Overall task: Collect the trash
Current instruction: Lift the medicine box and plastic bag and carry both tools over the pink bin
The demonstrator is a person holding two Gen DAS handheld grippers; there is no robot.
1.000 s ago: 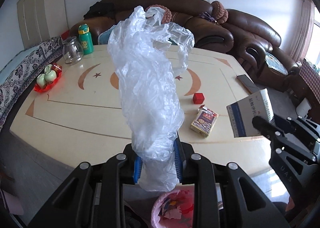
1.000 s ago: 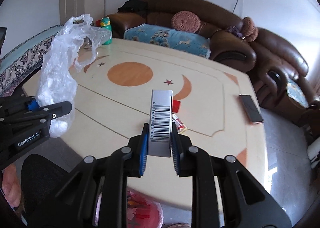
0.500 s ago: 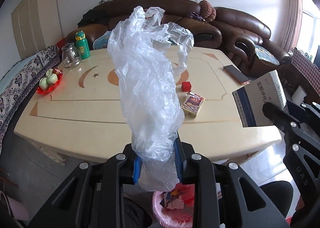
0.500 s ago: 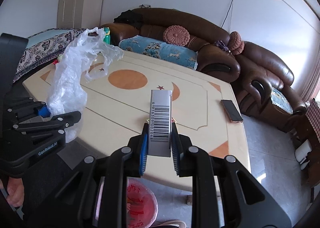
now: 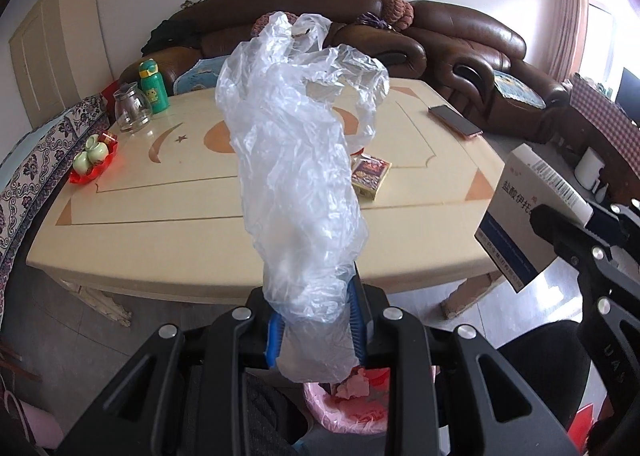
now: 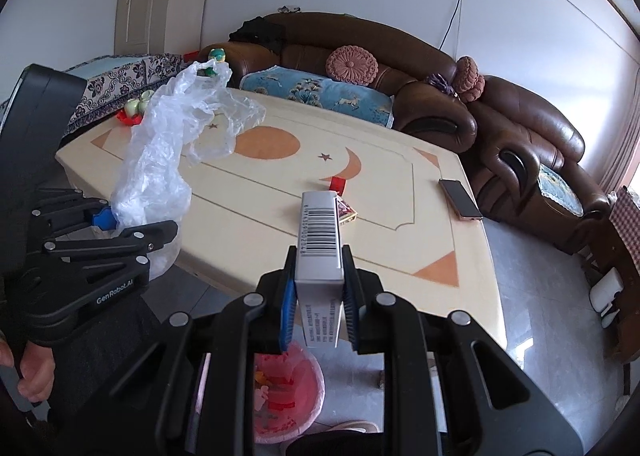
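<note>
My left gripper (image 5: 316, 320) is shut on a crumpled clear plastic bag (image 5: 296, 160) that stands up from its blue pads. In the right wrist view the same bag (image 6: 160, 172) rises from the left gripper (image 6: 116, 224) at the left. My right gripper (image 6: 318, 296) is shut on a white and blue carton (image 6: 320, 244) with a barcode on top; the carton (image 5: 524, 216) also shows at the right of the left wrist view. Below both grippers, off the table's near edge, stands a pink-lined bin (image 6: 288, 396) with trash (image 5: 356, 388) in it.
On the cream table (image 5: 168, 200) lie a small printed box (image 5: 370, 172), a red cube (image 6: 338, 184), a phone (image 6: 460, 198), a red tray with green cups (image 5: 92, 160), a glass jug (image 5: 130, 112) and a green bottle (image 5: 152, 86). Brown sofas (image 6: 420, 68) stand behind.
Both grippers have drawn back from the table with their loads still held. The table has receded and the pink-lined bin shows more fully beneath them.
</note>
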